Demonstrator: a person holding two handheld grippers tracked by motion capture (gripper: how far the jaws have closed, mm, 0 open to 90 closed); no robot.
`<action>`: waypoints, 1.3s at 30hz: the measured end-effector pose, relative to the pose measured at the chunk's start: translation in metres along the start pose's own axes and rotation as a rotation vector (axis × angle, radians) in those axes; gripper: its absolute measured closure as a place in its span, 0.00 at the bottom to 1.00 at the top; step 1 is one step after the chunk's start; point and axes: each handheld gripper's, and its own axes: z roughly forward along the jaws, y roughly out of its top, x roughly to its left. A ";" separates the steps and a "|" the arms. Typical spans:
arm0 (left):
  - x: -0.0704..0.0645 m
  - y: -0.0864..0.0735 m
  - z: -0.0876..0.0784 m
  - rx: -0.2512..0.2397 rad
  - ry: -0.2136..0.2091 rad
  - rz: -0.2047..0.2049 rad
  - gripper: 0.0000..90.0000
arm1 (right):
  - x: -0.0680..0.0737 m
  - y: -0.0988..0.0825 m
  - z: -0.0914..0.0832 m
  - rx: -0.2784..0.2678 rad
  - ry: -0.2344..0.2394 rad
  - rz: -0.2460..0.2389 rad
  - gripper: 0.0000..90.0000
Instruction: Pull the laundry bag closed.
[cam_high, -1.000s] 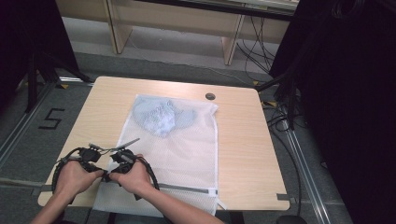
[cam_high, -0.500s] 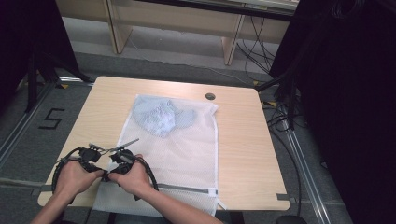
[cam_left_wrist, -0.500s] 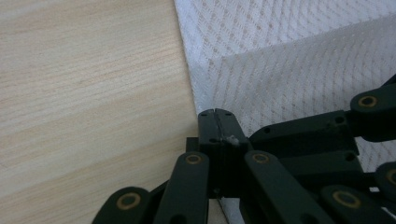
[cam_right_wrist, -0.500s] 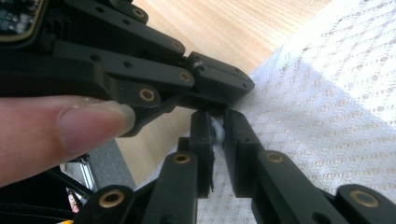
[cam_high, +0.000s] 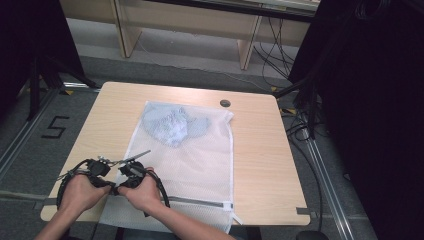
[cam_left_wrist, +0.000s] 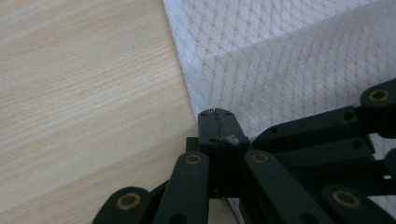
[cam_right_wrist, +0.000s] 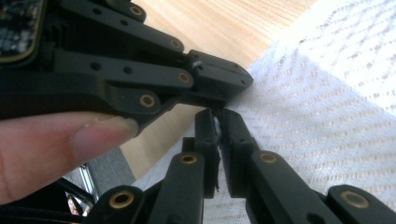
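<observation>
The white mesh laundry bag (cam_high: 187, 165) lies flat on the wooden table (cam_high: 255, 150), its long axis running from the near edge towards the round grommet hole (cam_high: 225, 103) at the far side, leaning slightly right as it goes, with the zipper end (cam_high: 210, 204) nearest the person and a bluish garment (cam_high: 172, 125) bunched inside the end closest to that hole. Both tools work the bag's near left edge, well away from the hole: the left gripper (cam_left_wrist: 215, 122) has its jaws pressed together at the mesh border, and the right gripper (cam_right_wrist: 215, 122) has just been closing, now pinching the fabric edge, its tips touching the left one. A "5" (cam_high: 54, 127) is marked on the floor, left of the table
</observation>
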 end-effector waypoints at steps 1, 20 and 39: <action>0.000 -0.001 0.000 -0.007 0.005 0.010 1.00 | 0.000 -0.001 0.000 -0.003 0.004 0.013 0.96; -0.007 -0.002 0.001 -0.028 0.038 0.046 1.00 | 0.001 -0.005 -0.009 0.005 -0.029 0.071 0.97; -0.004 -0.003 0.001 -0.035 0.019 0.026 1.00 | 0.001 -0.010 -0.017 -0.036 -0.076 -0.018 0.97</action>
